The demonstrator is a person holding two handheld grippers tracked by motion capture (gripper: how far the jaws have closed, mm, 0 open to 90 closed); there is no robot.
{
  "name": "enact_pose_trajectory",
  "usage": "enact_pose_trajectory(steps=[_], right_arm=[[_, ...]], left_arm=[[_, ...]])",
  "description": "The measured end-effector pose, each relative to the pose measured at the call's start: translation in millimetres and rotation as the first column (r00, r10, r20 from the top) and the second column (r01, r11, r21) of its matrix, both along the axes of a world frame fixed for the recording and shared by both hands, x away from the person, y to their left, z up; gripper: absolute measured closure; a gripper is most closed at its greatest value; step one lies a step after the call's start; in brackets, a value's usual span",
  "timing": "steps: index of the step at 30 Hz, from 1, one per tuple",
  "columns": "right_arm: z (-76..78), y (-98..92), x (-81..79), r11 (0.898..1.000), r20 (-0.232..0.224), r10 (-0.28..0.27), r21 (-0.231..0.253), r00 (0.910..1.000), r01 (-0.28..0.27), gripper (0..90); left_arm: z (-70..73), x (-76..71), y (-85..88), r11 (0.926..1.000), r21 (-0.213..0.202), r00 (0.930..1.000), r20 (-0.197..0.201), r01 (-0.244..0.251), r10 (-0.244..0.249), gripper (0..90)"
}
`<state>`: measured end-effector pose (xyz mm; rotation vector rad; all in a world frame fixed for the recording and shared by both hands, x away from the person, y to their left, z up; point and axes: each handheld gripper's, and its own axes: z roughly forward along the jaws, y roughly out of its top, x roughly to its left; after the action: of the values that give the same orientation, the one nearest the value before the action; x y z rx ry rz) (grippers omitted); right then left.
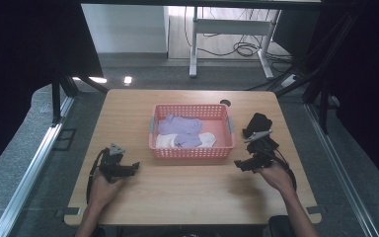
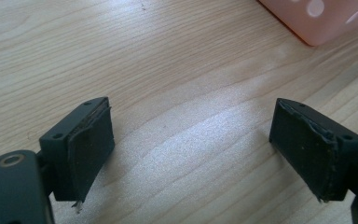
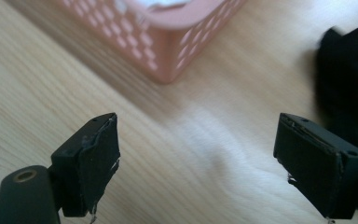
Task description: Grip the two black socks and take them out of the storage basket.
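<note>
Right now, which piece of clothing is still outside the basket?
The black one, lying on the table right of the pink basket, just beyond the right claw. The purple and white pieces are inside.

Wooden table (image 1: 187, 192), white desk frame (image 1: 227, 29), floor cables (image 1: 242, 48)

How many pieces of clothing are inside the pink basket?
3 visible: a purple piece at the back left, a smaller purple one in front, a white one beneath. More may be hidden.
</note>
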<state>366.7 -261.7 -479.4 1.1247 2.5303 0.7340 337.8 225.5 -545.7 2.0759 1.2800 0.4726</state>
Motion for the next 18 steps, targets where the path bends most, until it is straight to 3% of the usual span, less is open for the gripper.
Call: enact_pose_trajectory(steps=[3, 9, 11, 12, 14, 15, 16, 18], right_arm=[[-15.0, 4.7, -3.9, 1.000, -0.017, 0.009, 0.011, 0.9998, -0.009, 14.0], [-42.1, 13.9, -9.8, 1.000, -0.037, 0.028, -0.013, 0.9989, -0.029, 12.2], [-47.0, 14.8, -11.4, 0.999, -0.032, 0.026, 0.031, 0.9991, -0.025, 9.7], [-47.0, 14.8, -11.4, 0.999, -0.032, 0.026, 0.031, 0.9991, -0.025, 9.7], [-49.9, 14.9, -12.7, 0.999, -0.011, 0.023, 0.048, 0.9997, -0.022, 6.2], [-54.2, 14.4, -13.9, 0.997, 0.014, 0.016, 0.078, 0.9998, -0.017, 0.3], [-54.2, 14.4, -13.9, 0.997, 0.014, 0.016, 0.078, 0.9998, -0.017, 0.3], [-59.8, 12.0, -16.0, 0.994, 0.058, 0.014, 0.111, 0.9982, -0.020, 0.0]], left_arm=[[0.0, 0.0, 0.0, 1.0000, 0.000, 1.0000, 0.000, 0.000, 0.000, 13.5], [-0.1, 0.0, -0.3, 1.0000, -0.003, 1.0000, 0.001, -0.003, 0.003, 13.5], [-0.1, 0.0, -0.3, 1.0000, -0.004, 1.0000, 0.001, -0.003, 0.003, 13.5], [-0.1, 0.0, -0.3, 1.0000, -0.004, 1.0000, 0.001, -0.003, 0.003, 13.5], [-0.1, 0.0, -0.3, 1.0000, -0.004, 1.0000, 0.001, -0.003, 0.003, 13.5], [-0.1, 0.0, -0.3, 1.0000, -0.003, 1.0000, 0.001, -0.003, 0.003, 13.5], [-0.1, 0.0, -0.3, 1.0000, -0.003, 1.0000, 0.001, -0.003, 0.003, 13.5], [-0.1, -0.1, -0.3, 1.0000, -0.003, 1.0000, 0.001, -0.003, 0.003, 13.5]])
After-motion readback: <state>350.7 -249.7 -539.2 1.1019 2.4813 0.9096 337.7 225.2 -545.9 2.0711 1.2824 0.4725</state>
